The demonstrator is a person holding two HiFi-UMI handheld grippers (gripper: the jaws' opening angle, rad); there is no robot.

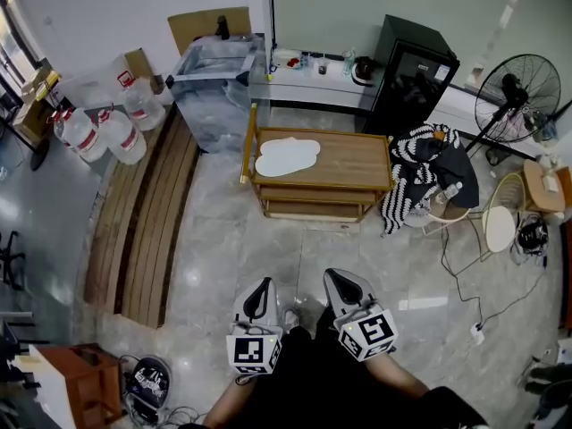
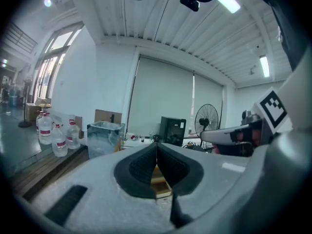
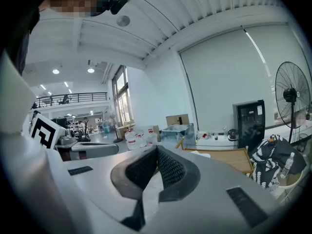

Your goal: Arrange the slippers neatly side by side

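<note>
Left gripper (image 1: pixel 263 284) closed, slippers (image 1: pixel 286 156) lying left-right

Details of slippers (image 1: pixel 287 156) and far-shelf clutter (image 1: pixel 315 62), too small for identification.

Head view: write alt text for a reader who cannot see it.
A pair of white flat slippers lies together on a low wooden table in the middle of a marble-floored room. At the bottom, the left gripper and right gripper point toward the table, jaws shut and empty, well short of it.
</note>
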